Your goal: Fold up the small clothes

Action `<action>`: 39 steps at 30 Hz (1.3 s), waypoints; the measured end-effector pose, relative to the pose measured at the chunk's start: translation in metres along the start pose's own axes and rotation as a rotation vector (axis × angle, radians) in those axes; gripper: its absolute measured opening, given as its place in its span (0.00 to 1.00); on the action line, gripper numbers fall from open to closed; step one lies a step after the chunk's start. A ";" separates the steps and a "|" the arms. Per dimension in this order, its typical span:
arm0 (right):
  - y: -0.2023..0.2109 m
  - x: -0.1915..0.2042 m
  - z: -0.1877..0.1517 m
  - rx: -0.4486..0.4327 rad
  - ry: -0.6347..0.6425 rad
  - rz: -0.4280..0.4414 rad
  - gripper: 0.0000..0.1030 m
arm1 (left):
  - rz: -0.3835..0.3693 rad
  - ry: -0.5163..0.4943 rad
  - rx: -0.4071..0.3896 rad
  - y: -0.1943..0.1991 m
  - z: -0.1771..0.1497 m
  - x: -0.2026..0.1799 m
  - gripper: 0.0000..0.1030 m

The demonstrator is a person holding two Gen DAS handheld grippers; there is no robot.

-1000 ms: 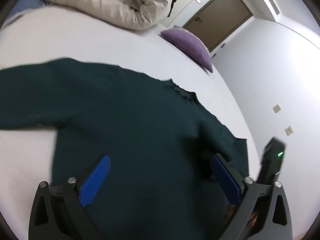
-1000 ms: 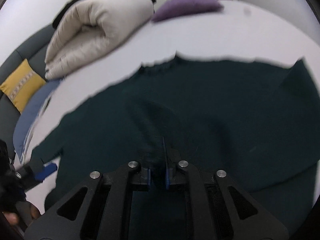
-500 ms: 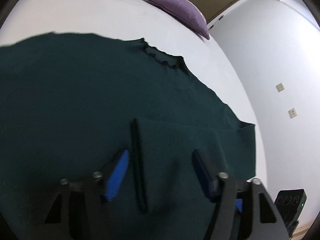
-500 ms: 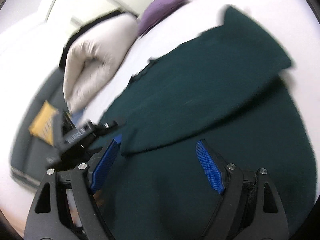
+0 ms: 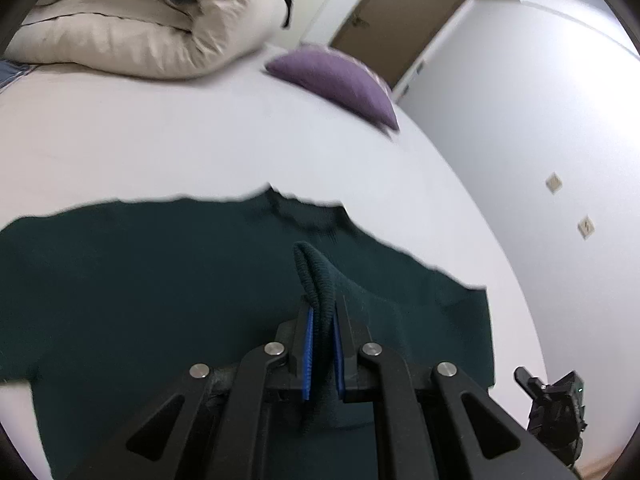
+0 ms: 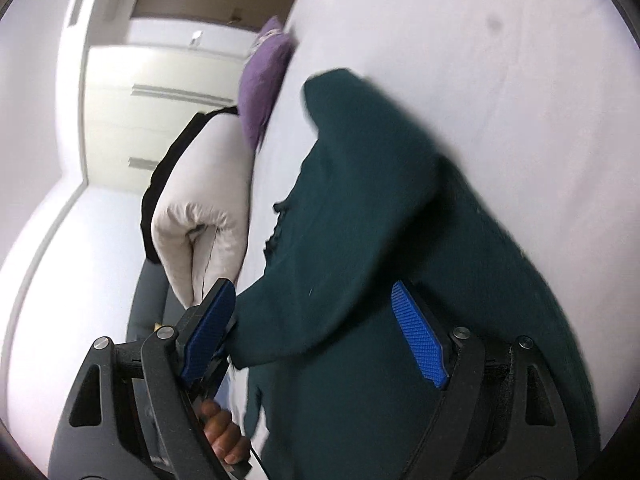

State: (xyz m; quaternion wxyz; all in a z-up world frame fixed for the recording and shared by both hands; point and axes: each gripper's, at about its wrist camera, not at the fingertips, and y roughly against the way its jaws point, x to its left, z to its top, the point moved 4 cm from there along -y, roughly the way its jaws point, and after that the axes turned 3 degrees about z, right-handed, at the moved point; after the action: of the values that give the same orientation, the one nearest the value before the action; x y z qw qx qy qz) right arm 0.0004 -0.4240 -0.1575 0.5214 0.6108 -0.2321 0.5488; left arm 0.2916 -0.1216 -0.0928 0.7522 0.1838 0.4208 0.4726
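A dark green sweater (image 5: 160, 280) lies spread on the white bed (image 5: 200, 140), filling the lower half of the left wrist view, its neckline just above centre. The left gripper (image 5: 320, 332) sits at bottom centre of that view, its jaws clenched on a ribbed edge of the sweater; the pinched fold stands up in a narrow ridge between the blue pads (image 5: 307, 360) and pokes out above them. Behind, in the upper left, a cream duvet (image 5: 140, 20) is rolled up on the bed, and a purple pillow (image 5: 336, 80) rests near the top centre, with a brown door (image 5: 396, 20) beyond it. Two wall plates (image 5: 554, 182) show on the pale wall at the right. In the lower right corner the other gripper is visible only as a dark shape. In the right wrist view everything is tilted: the sweater runs from the upper middle down to the bottom right, with one flap folded over the body. The right gripper (image 6: 316, 336) is released, its jaws standing wide at the bottom of the frame with cloth lying between them, the pads (image 6: 418, 336) not pressing on it. A hand (image 6: 222, 432) shows at the bottom left, gripping a dark handle. The duvet and pillow stand along the left of centre.
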 end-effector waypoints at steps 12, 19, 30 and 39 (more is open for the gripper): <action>0.012 -0.021 0.060 -0.144 -0.042 -0.071 0.64 | 0.082 0.157 0.035 -0.036 -0.010 0.080 0.09; 0.026 -0.019 0.067 -0.110 -0.012 -0.121 0.61 | 0.101 0.089 0.023 -0.034 -0.009 0.073 0.09; -0.042 0.032 0.139 -0.025 0.323 -0.325 0.56 | 0.120 0.031 0.001 -0.037 0.000 0.066 0.09; -0.098 0.028 0.165 0.020 0.509 -0.516 0.06 | 0.126 -0.009 -0.063 -0.024 0.003 0.059 0.09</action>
State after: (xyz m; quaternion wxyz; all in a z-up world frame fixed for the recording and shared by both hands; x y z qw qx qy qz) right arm 0.1633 -0.5291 -0.1451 0.6777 0.4983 0.0723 0.5359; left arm 0.3193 -0.0817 -0.1339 0.7282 0.1883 0.3900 0.5312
